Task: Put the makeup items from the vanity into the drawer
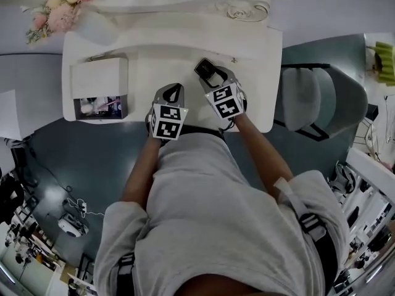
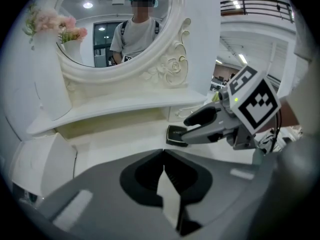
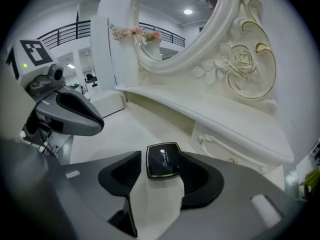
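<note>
The white bench point(image 1: 154, 60) carries both claws. Its top is mostly bare around them, and its front edge runs just behind them, toward the person. Ahead of both claws a raised shelf and the carved mirror frame point(image 2: 170, 64) close off the back of the bench. A grey chair point(image 1: 321, 97) stands off the bench end on the right claw's outer side, well apart from it. A white box point(image 1: 99, 85) sits on the bench out past the left claw, near the far left edge, with small coloured items showing in its open front. Beyond that box, a white vase point(image 2: 47, 79) of pink flowers stands in the back corner.

The left claw point(image 2: 164, 153) has its jaw tips together with nothing between them, over bare bench. The right claw point(image 2: 186, 130) is just beside it. Its jaws stand apart, tilted down at a black compact point(image 3: 162, 160). The compact lies flat on the bench between the right claw's jaw tips, not clamped.
</note>
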A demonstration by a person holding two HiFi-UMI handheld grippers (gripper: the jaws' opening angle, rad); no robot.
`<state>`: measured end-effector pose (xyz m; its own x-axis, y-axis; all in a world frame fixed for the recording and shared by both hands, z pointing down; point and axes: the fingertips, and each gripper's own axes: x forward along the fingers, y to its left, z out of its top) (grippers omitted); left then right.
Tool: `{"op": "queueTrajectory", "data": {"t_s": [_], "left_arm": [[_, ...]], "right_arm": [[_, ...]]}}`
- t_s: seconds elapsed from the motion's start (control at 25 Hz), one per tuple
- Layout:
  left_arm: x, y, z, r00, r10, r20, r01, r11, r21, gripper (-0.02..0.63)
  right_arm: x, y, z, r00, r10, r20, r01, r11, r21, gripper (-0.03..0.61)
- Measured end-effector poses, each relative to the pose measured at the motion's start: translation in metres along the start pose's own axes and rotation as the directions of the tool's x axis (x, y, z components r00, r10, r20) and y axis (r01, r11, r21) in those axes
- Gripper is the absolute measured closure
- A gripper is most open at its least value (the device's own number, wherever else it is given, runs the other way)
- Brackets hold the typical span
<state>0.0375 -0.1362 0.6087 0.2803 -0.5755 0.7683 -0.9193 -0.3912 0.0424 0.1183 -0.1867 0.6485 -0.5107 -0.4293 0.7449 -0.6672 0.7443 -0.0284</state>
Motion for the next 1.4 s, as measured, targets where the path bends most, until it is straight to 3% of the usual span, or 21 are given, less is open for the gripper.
{"op": "queueTrajectory", "data": {"t_s": [0.24, 0.4, 0.72, 0.84, 1.4], "left_arm": [[0.002, 0.003, -0.004, 1.0, 0.005, -0.014, -0.006, 1.0, -0.013, 0.611], [-0.001, 0.008, -0.007, 1.0, 0.023, -0.018, -0.023, 0.999, -0.027, 0.611], [-0.004, 0.019, -0.013, 0.999, 0.042, -0.019, -0.043, 0.997, -0.057, 0.611], [-0.004, 0.021, -0.014, 0.999, 0.046, -0.016, -0.047, 0.996, -0.071, 0.611], [-0.01, 0.031, -0.009, 0.998, 0.057, 0.021, -0.055, 0.995, -0.081, 0.611]], "right_arm": [[0.017, -0.003, -0.01, 0.999, 0.004, -0.054, -0.005, 1.0, -0.028, 0.224], [0.028, -0.007, -0.019, 0.996, 0.001, -0.092, -0.005, 0.999, -0.034, 0.207], [0.038, -0.009, -0.021, 0.994, 0.023, -0.109, -0.025, 0.999, -0.022, 0.204], [0.037, -0.008, -0.018, 0.994, 0.021, -0.103, -0.023, 0.999, -0.022, 0.247], [0.033, 0.004, 0.002, 0.997, 0.028, -0.068, -0.03, 0.999, -0.03, 0.25]]}}
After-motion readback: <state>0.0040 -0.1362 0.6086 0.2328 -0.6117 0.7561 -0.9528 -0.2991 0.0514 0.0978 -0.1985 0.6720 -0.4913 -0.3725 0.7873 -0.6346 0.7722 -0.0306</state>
